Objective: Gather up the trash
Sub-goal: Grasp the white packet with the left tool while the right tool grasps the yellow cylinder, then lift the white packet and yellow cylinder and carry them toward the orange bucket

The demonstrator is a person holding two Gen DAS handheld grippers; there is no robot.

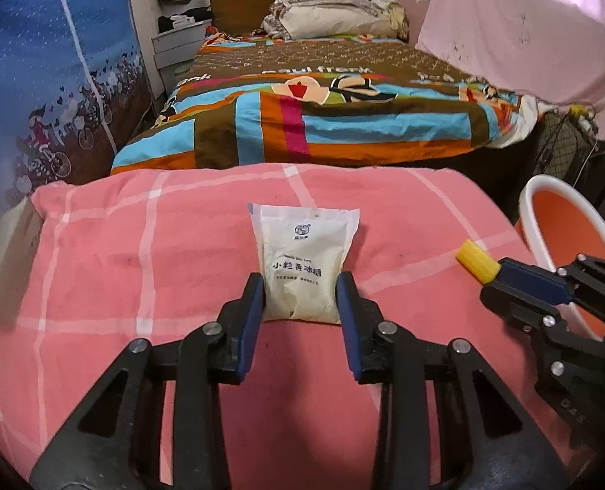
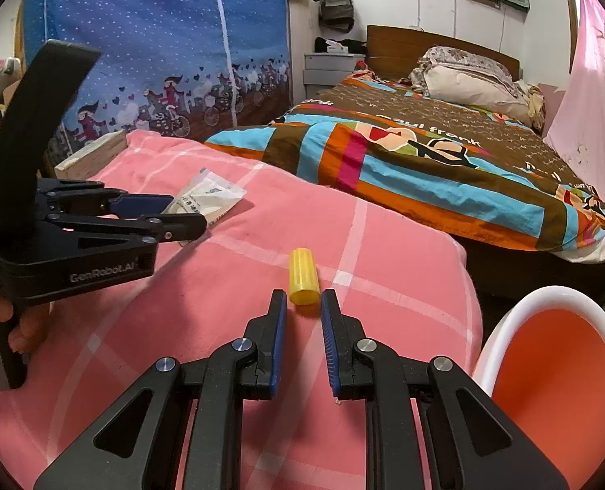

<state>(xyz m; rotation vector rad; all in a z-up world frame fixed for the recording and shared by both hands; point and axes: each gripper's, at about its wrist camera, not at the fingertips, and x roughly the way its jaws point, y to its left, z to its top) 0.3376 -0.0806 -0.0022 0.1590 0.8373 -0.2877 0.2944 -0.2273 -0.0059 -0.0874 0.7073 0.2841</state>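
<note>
Left hand-held gripper [image 1: 300, 290] sits open with the white packet [image 1: 304, 261] between its fingers, not squeezed yet. Right hand-held gripper [image 2: 302, 306] is open too, yellow cap [image 2: 303, 281] just ahead of its tips, bin [image 2: 547, 367] waiting to its right, probably for easy dropping.

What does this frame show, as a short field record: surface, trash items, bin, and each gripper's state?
surface: pink checked quilt
trash 1: white sugar packet, lying flat on the quilt
trash 2: yellow cap, lying on the quilt
bin: white-rimmed orange bin, at the quilt's right edge
left gripper: open, jaws on either side of the packet's near end
right gripper: open, tips flanking the cap's near end
in bin: nothing visible
</note>
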